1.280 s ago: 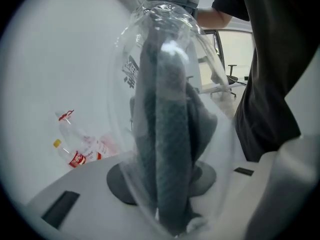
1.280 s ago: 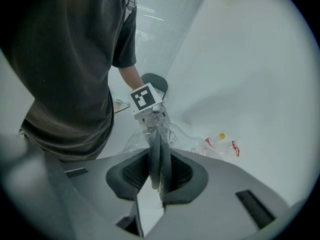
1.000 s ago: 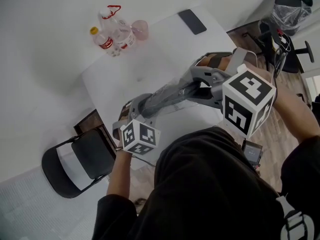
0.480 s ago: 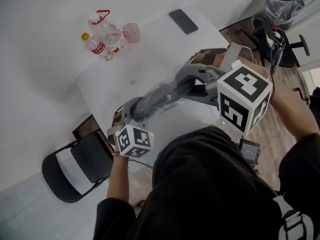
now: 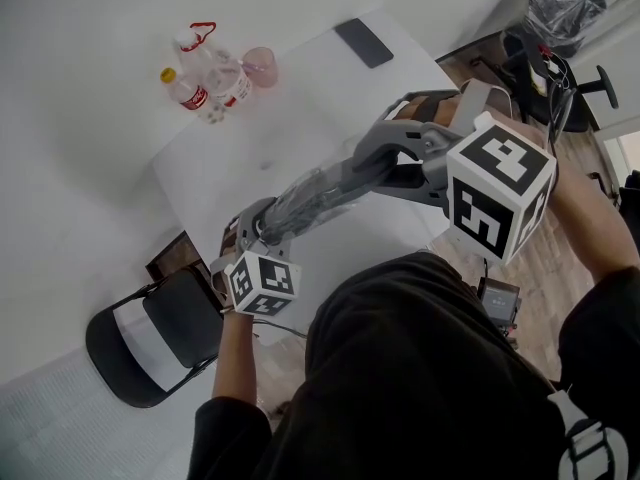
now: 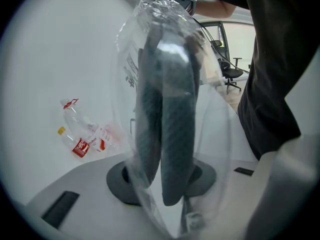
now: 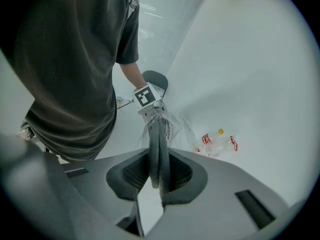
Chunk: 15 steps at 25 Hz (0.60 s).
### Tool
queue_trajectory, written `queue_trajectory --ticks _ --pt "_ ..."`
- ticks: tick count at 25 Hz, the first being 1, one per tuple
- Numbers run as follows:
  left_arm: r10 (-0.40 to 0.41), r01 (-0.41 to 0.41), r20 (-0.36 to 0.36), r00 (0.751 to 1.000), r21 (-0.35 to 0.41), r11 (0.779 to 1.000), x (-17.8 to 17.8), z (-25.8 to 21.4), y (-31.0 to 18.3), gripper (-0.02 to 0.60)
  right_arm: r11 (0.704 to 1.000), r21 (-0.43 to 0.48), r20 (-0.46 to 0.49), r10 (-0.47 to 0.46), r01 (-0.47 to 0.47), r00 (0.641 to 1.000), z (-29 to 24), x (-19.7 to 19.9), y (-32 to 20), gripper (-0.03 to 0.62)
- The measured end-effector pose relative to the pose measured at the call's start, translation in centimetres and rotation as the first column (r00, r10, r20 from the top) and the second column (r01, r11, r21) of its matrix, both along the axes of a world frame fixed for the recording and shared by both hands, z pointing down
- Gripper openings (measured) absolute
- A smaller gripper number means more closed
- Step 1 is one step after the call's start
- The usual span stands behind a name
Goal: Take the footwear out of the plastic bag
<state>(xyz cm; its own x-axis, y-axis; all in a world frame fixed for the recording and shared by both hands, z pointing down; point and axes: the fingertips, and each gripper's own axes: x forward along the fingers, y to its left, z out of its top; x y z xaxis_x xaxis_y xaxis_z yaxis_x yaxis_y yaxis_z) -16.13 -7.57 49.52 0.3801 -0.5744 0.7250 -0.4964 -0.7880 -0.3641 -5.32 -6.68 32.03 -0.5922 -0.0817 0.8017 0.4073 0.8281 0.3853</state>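
While the person leaned over the white bench [image 5: 300, 98], a pair of grey footwear [image 6: 170, 124] hung stretched in the air above its near half, soles pressed together, most of its length wrapped in a clear plastic bag [image 6: 212, 134]. The right gripper [image 7: 159, 170] had its jaws closed on the bare end of the pair, with the ribbed pads squeezing the two pieces from either side. The left gripper [image 6: 162, 184], out over the bench's near left edge, had its jaws nearly together on the gathered tail of the bag. Only crinkled film was caught there, and the toe ends of the footwear sat just short of the pads. So the film lay between those jaws and the footwear.

At the bench's far left corner lay a few empty plastic bottles [image 5: 205, 78], one with a yellow cap and a red label, and a pink cup [image 5: 262, 65] stood just beside them. A black phone [image 5: 364, 42] lay flat near the bench's far edge, well apart from the bottles. A black folding chair [image 5: 150, 343] stood on the floor off the bench's left side. A black office chair [image 5: 575, 78] stood on the wooden floor beyond the bench's right end. From above, the person's dark shirt [image 5: 430, 368] and the right gripper's marker cube [image 5: 497, 203] hid the bench's near right part.
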Motion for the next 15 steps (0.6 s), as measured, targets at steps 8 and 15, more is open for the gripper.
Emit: queue_trajectory --ticks 8,15 --pt "-0.021 0.021 -0.023 1.000 -0.004 1.000 -0.16 -0.10 0.20 0.124 1.000 -0.014 0.016 0.016 -0.016 1.000 -0.62 1.00 0.11 0.075" --pt "-0.026 0.026 -0.024 0.999 0.009 1.000 -0.08 -0.31 0.17 0.123 1.000 0.009 0.017 -0.003 0.003 1.000 -1.01 1.09 -0.06 0.075"
